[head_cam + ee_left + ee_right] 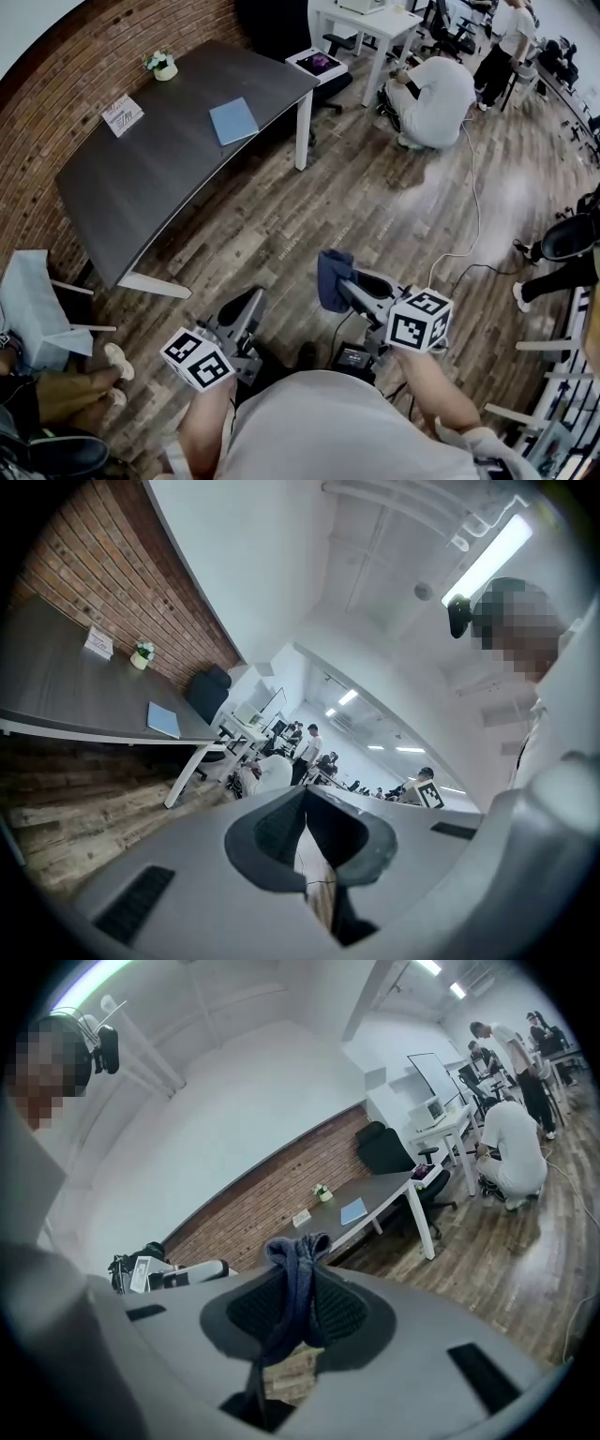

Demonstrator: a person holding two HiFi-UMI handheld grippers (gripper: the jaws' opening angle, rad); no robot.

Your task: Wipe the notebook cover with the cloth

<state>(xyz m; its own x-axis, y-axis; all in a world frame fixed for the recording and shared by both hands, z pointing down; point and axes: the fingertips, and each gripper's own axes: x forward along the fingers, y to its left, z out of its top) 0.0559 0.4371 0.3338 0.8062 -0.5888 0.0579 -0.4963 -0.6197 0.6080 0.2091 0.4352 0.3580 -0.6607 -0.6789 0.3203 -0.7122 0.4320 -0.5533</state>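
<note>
Against the brick wall (94,56) at the left of the head view stands a dark grey table (150,178), matt with a faint grain. It carries a white printed card (122,114), a small potted plant (163,64) and, nearest its right end, the notebook (233,120): a thin, flat, light blue rectangle with a smooth cover, lying closed and slightly askew to the table edge. Nothing touches it. Wood-plank floor (375,206) separates the table from the operator, so the notebook lies well apart from both tools. Left gripper (251,302): textured dark pads (277,832) pressed together, nothing between them, held low near the operator's body. Right gripper (354,286): jaws clamped on the cloth (330,279), a dark blue, soft, knitted-looking fabric bunched into folds that stand out past the jaw tips. Step in hand, as judged: the cloth is secured, wiping has not begun, and the approach to the table is due. The next move calls for carrying the right gripper to the notebook and lowering it until a loose fold of cloth, not the hard jaw tips, lies on the cover, then stroking across. The light notebook will probably slide on the smooth top, so the empty left gripper could pin one corner. Farther right, a person in white (436,89) crouches on the floor, clear of that route
</note>
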